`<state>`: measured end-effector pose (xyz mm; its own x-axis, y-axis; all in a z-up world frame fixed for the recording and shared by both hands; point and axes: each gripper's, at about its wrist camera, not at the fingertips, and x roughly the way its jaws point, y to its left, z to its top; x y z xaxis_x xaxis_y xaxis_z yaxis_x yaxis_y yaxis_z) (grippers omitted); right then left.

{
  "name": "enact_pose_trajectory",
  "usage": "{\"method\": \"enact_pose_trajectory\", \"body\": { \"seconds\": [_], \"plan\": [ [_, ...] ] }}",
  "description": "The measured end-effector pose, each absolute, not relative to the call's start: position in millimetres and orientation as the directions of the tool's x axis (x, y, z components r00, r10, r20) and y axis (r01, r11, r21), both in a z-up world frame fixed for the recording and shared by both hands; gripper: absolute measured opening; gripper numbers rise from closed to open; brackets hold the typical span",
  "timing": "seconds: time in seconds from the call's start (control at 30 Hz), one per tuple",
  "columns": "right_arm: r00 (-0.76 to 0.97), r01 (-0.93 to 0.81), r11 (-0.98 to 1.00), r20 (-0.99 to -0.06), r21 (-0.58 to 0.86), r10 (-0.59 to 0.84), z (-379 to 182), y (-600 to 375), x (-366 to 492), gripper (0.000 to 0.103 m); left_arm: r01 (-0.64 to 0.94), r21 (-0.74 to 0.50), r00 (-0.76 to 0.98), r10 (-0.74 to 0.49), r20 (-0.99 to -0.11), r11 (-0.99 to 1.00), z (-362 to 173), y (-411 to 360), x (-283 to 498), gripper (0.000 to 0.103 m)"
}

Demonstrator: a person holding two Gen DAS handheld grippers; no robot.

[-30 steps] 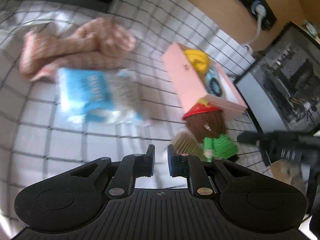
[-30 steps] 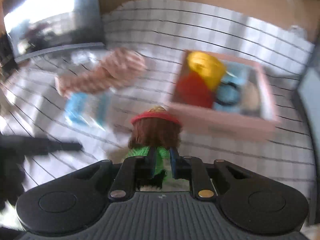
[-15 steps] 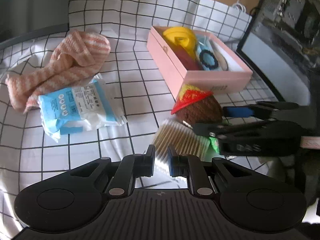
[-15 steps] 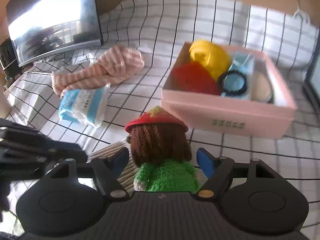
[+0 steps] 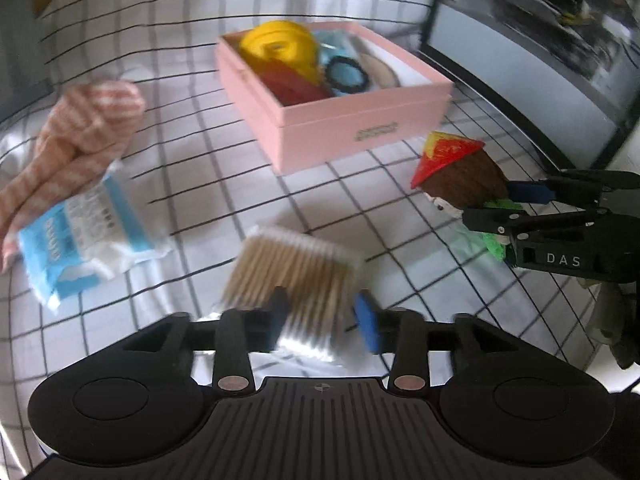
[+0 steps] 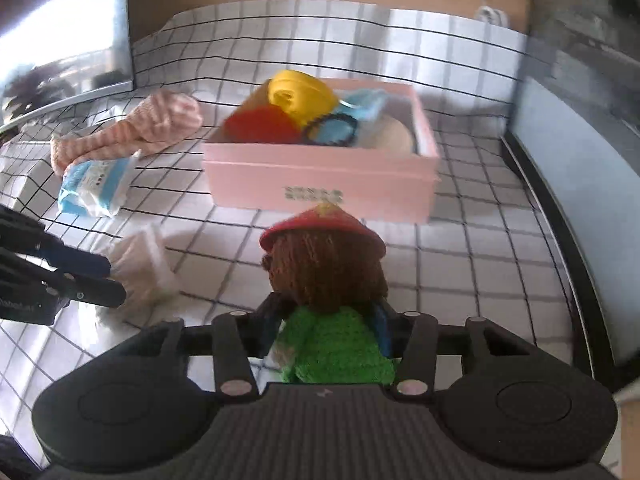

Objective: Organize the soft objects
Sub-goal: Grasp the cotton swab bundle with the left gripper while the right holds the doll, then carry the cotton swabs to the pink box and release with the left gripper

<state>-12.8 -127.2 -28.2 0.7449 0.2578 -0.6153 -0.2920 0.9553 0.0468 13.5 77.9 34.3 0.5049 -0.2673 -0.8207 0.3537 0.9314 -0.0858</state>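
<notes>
Your left gripper (image 5: 322, 322) hangs over the checked cloth (image 5: 192, 168) with the pack of cotton swabs (image 5: 296, 276) between its two fingers. Its jaws are opening, and the pads do not press the pack; there is a small gap on each side, though this picture is blurred there.

Your right gripper (image 6: 326, 330) has the crocheted doll (image 6: 328, 280) between its fingers, at the green body just under the brown head and red hat. Its jaws are closing, and the pads lie against the green yarn on both sides, so you are grasping the doll. In the left wrist view the doll (image 5: 460, 176) is tilted, its hat pointing toward the pink box (image 5: 360, 120).

The pink box (image 6: 320, 184) stands open just behind the doll. It already holds a yellow piece (image 6: 300, 96), a red piece (image 6: 260, 124), a blue piece with a black ring (image 6: 340, 130) and a beige piece (image 6: 390, 136).

To the left on the cloth lie the striped pink towel (image 5: 80, 132) and the blue tissue packet (image 5: 84, 232), touching each other. A dark monitor (image 5: 540, 48) stands at the right of the box
</notes>
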Motion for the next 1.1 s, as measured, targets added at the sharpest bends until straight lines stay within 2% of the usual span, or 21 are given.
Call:
{"method": "enact_pose_trajectory", "body": {
  "seconds": [0.03,0.1,0.17,0.27,0.3,0.5,0.67,0.73,0.83,0.97,1.1],
  "plan": [
    [0.745,-0.282,0.958,-0.616,0.058,0.256,-31,-130,-15,0.063,0.374,-0.075,0.501,-0.269,-0.823,0.924,34,74,13,0.056],
    [0.738,-0.276,0.959,-0.625,0.065,0.254,-36,-129,-16,0.065,0.410,-0.054,0.495,-0.272,-0.825,0.910,32,67,11,0.068],
    [0.757,-0.268,0.963,-0.612,0.027,0.228,-41,-125,-21,0.069,0.422,-0.041,0.505,-0.272,-0.819,0.906,31,66,10,0.069],
    [0.777,-0.277,0.960,-0.596,-0.030,0.205,-46,-118,-25,0.073,0.400,0.019,0.553,-0.225,-0.802,0.916,30,72,11,0.059],
    [0.782,-0.277,0.960,-0.590,-0.042,0.200,-48,-116,-27,0.075,0.375,0.050,0.566,-0.186,-0.803,0.926,28,75,13,0.060],
    [0.795,-0.260,0.963,-0.582,-0.073,0.171,-59,-110,-28,0.086,0.334,-0.045,0.543,-0.232,-0.807,0.941,29,97,37,0.067],
    [0.796,-0.230,0.973,-0.578,-0.017,0.179,-63,-117,-26,0.094,0.341,-0.023,0.539,-0.215,-0.815,0.940,23,96,52,0.079],
    [0.782,-0.212,0.976,-0.591,0.049,0.199,-65,-125,-22,0.100,0.317,-0.069,0.521,-0.234,-0.821,0.946,18,101,58,0.083],
    [0.776,-0.237,0.971,-0.593,0.040,0.214,-68,-124,-22,0.103,0.274,-0.139,0.509,-0.266,-0.818,0.952,13,108,63,0.083],
    [0.757,-0.248,0.968,-0.615,0.043,0.221,-67,-124,-20,0.103,0.278,-0.122,0.530,-0.258,-0.808,0.953,12,104,63,0.083],
    [0.708,-0.286,0.958,-0.667,0.031,0.233,-61,-124,-12,0.101,0.291,-0.119,0.539,-0.265,-0.800,0.949,12,100,57,0.079]
  ]
}}
